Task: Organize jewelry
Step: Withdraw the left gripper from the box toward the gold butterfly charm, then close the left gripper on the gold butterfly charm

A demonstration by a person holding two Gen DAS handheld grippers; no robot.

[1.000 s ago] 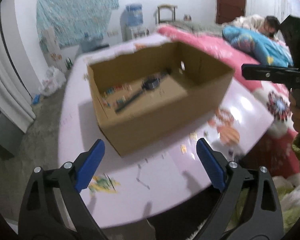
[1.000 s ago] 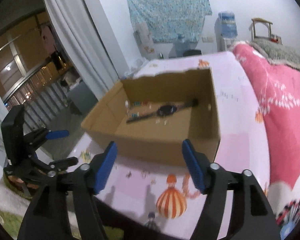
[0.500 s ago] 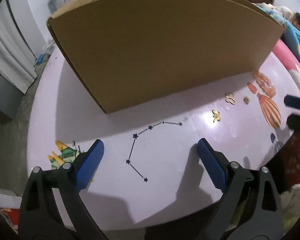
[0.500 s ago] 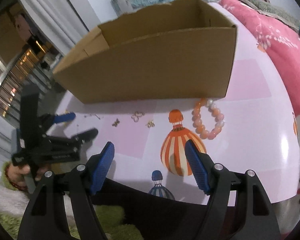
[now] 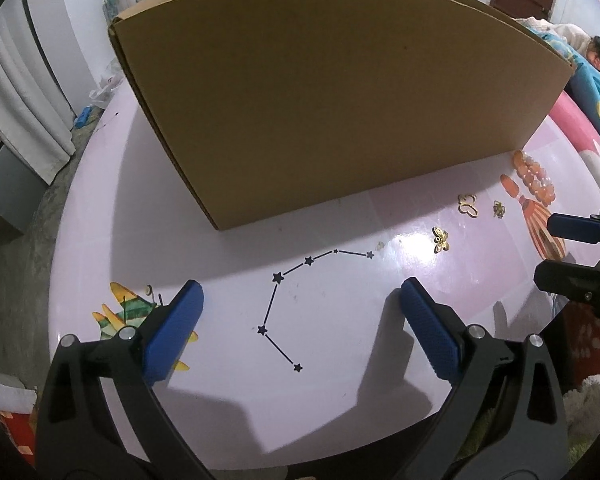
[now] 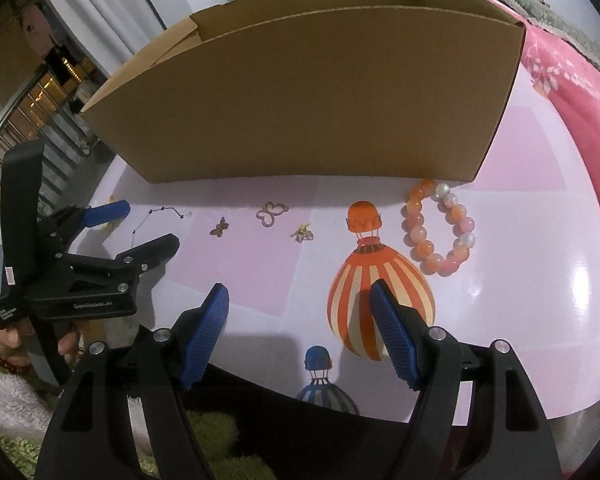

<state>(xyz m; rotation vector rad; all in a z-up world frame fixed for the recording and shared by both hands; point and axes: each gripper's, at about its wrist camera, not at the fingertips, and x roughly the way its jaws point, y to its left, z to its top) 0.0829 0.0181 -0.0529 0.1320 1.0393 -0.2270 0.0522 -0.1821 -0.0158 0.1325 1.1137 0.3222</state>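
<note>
Pink tabletop [image 5: 228,264]: star chain [image 5: 284,304] lies near its front edge, before the cardboard box [image 5: 320,92]. My left tongs [image 5: 300,332], just widened, and right tongs [image 6: 300,328] are both released, empty. Next: pinching the chain.

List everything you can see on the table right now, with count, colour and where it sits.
cardboard box: one, brown, at the back of the table.
bead bracelet: one, orange, pink and white, by the box's right corner.
butterfly outline charm: one, gold, in front of the box.
small charms: two, gold, either side of the outline charm.
star chain: one, black, left part of the table.
table: one, pink, balloon prints.
left gripper: open, empty, over the star chain.
right gripper: open, empty, near edge.
</note>
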